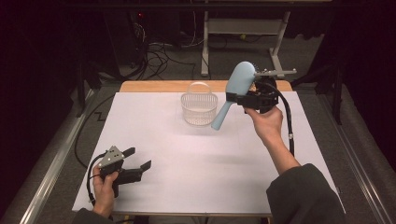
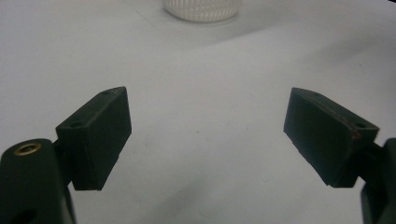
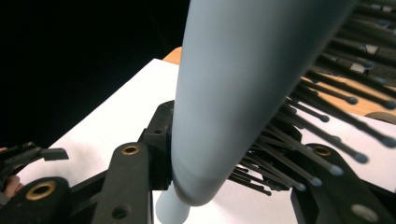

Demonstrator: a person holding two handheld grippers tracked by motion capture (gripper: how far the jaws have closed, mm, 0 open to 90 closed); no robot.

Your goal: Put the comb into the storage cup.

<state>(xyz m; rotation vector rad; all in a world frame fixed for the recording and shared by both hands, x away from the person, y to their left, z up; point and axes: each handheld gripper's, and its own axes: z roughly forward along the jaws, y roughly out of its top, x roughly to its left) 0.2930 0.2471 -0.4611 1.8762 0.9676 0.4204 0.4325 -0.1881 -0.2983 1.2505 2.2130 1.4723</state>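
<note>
High view: right gripper (image 1: 243,99) held up over the desk's (image 1: 187,158) far right, jaws clamped on a light-blue hairbrush (image 1: 235,91) near where head meets handle. Brush long axis runs diagonal: head up and far-right, handle tip down toward the near left, just beside the white mesh basket (image 1: 199,108). Bristle side faces the gripper, mostly hidden. Left gripper (image 1: 135,158) sits low at the near-left corner, jaws apart, nothing between them.

Left gripper view: jaws wide apart over bare white desk; basket (image 2: 202,10) cut off at top edge.

Right gripper view: hairbrush (image 3: 243,88) squeezed between the jaws, blurred from closeness, head cut off at top; dark bristles (image 3: 317,116) fan right, handle end pokes out below. Left gripper (image 3: 35,156) far off at left edge.
</note>
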